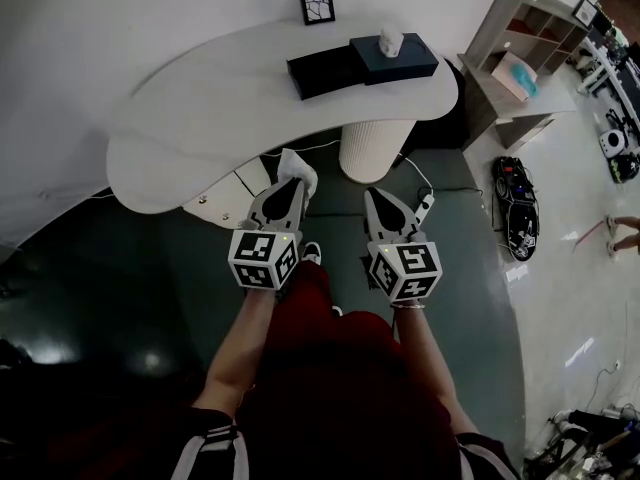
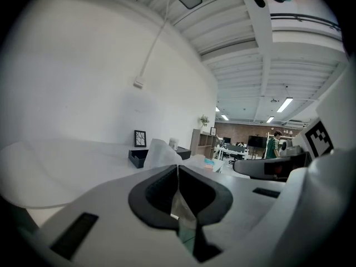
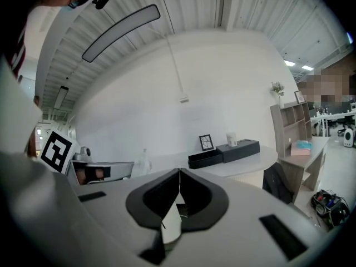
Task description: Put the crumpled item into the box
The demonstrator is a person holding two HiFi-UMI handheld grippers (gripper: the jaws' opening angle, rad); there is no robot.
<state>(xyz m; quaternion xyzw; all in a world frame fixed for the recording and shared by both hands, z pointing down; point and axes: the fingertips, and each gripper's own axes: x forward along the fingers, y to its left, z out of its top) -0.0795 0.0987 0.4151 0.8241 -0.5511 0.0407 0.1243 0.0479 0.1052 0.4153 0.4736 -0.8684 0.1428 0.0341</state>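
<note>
My left gripper (image 1: 288, 186) is shut on a white crumpled paper (image 1: 298, 167), which sticks out past its tips just under the near edge of the white table (image 1: 200, 108). From the left gripper view the paper (image 2: 161, 153) rises above the closed jaws. An open black box (image 1: 322, 71) sits at the far side of the table, beside a dark tissue box (image 1: 397, 58); the box (image 2: 138, 157) shows small ahead of the left gripper. My right gripper (image 1: 379, 198) is shut with nothing between its tips, level with the left one. In its own view the black box (image 3: 205, 159) lies ahead.
A small picture frame (image 1: 316, 4) stands behind the boxes. The table's ribbed white pedestal (image 1: 372, 149) is just beyond the right gripper. A wooden shelf unit (image 1: 521, 40) and a black toy car (image 1: 517, 204) stand to the right on the floor.
</note>
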